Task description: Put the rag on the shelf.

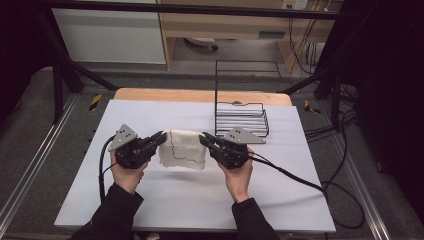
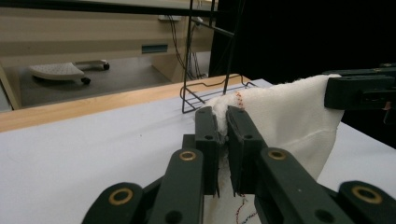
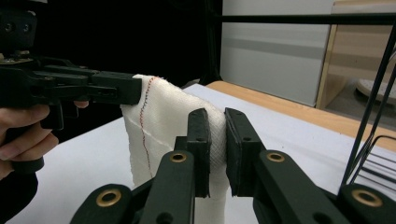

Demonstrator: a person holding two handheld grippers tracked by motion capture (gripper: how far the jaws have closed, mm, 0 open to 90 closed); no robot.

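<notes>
Left jaws: closed down on one top corner of the white cloth (image 2: 280, 116); fabric is bunched in the narrow gap between the pads, centre of the left gripper view.
Right jaws: likewise clamped on the opposite top corner, cloth pinched between the pads, centre of the right gripper view.
Left gripper (image 1: 159, 138): centre-left of the high view, tips pointing inward to the right.
Right gripper (image 1: 206, 139): centre-right, tips pointing inward to the left, mirroring the other.
Cloth position: centre of the high view, stretched between the two grippers, its top edge taut and the rest hanging; whether the lower edge touches the table (image 1: 150, 200) cannot be told.
Why held so: probably corner grips spread the cloth flat, ready to fold or lay down.
Stitching: a dark thread line runs down the cloth.
Wire rack (image 1: 242, 117): upper right of centre, just behind the right gripper, empty; possibly the cloth's destination.
Hands: left hand (image 1: 127, 175) and right hand (image 1: 239, 177) wrap the handles, lower centre.
</notes>
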